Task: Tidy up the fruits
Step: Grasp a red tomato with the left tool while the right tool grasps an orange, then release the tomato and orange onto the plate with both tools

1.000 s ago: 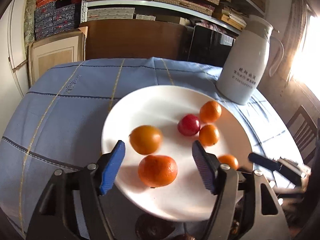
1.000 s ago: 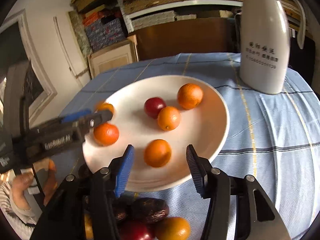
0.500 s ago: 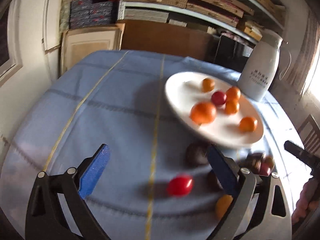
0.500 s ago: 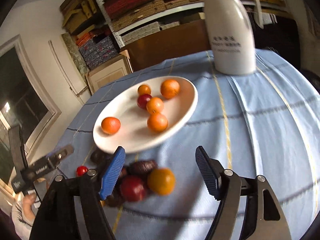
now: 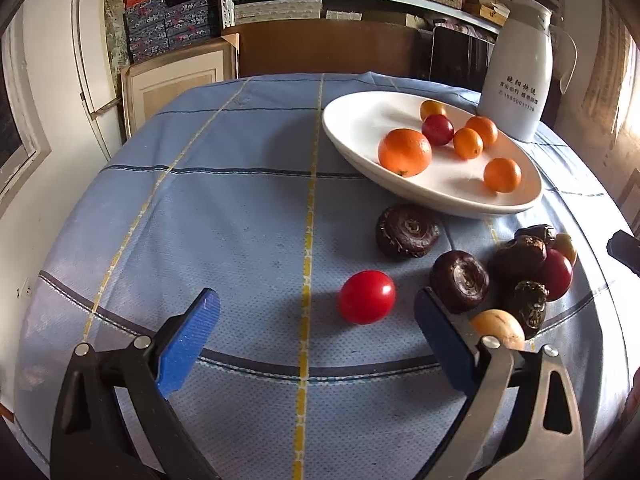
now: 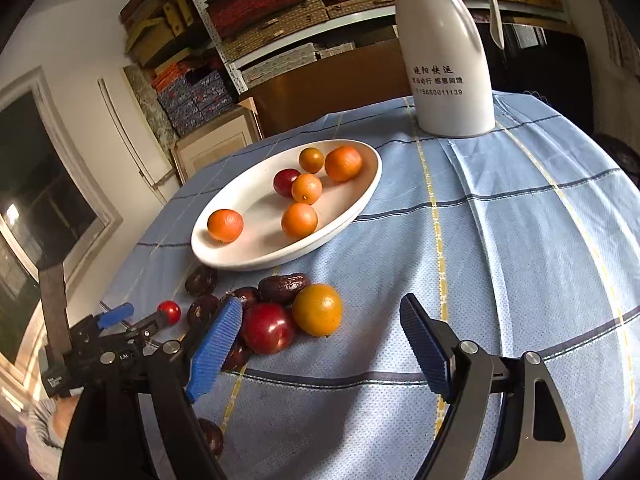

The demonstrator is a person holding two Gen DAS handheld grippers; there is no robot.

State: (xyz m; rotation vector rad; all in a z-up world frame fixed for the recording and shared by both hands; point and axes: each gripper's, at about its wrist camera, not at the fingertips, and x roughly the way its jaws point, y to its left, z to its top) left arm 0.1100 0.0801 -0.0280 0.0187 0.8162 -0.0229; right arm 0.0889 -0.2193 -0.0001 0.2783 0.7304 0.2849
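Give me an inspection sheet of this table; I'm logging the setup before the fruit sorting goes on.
Surface: round table under a blue checked cloth, lying flat.
Job's things: white plate holding five orange fruits and one dark red one; loose red tomato alone on the cloth; a pile of dark brown fruits, a red plum and an orange beside the plate.
Clutter: white jug upright behind the plate.
Grippers: left tongs open, empty, facing the tomato; right tongs open, empty, near the pile.
Cables: nothing seen.
Surroundings: shelves of stacked boxes, a framed panel leaning below.
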